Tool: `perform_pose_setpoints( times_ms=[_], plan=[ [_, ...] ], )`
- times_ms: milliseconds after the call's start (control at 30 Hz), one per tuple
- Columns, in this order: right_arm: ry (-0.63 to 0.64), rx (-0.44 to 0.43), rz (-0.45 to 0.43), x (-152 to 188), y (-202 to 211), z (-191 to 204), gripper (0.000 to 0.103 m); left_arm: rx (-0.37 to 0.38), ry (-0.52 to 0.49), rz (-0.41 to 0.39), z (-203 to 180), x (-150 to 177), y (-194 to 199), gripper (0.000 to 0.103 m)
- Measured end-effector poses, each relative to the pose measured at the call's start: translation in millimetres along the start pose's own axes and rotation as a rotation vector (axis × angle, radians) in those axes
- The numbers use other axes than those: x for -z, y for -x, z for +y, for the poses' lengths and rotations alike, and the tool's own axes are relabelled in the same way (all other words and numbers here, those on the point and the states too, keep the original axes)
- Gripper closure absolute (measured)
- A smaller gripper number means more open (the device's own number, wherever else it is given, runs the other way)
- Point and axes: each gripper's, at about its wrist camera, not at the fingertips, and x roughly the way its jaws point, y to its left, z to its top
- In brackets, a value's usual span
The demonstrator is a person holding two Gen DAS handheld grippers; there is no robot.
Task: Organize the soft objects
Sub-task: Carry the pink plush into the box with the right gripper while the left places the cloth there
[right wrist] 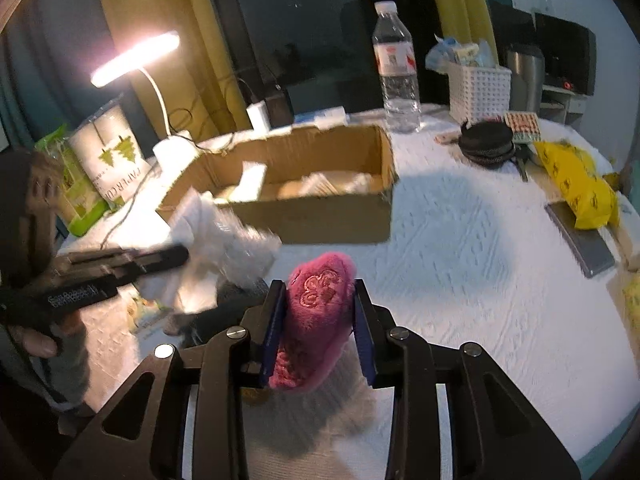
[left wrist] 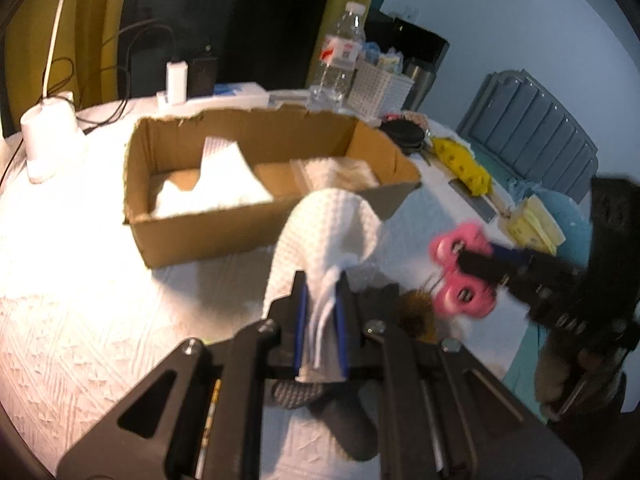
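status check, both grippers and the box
Left gripper shut on white cloth. Right gripper shut on pink plush. Cardboard box ahead, nothing between.

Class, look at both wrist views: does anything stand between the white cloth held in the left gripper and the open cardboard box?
Nothing visible does. The white cloth, pinched in the left gripper, hangs just before the cardboard box, whose top is open. Only the box's near wall lies between.

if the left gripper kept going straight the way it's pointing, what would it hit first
Probably the cardboard box: its near wall lies just beyond the white cloth that the left gripper is shut on. Depth is hard to judge, so it might pass over the rim.
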Motion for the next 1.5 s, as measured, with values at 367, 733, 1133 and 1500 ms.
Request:
perform_pose_setpoints(
  times_ms=[367, 733, 1133, 1500],
  plan=[
    [0.068, -0.068, -0.015, -24, -14, 37, 0.069, 0.013, 0.008, 0.037, 20, 14, 0, 0.09],
    [0.093, -0.08, 0.086, -29, -74, 64, 0.069, 0.002, 0.013, -0.003, 43, 14, 24, 0.09],
    [0.098, -0.058, 0.075, -33, -68, 67, 0.069, -0.057, 0.048, -0.097, 66, 2, 53, 0.09],
    [0.081, -0.069, -0.012, -48, -32, 52, 0.069, -0.071, 0.018, -0.16, 46, -23, 66, 0.09]
  ],
)
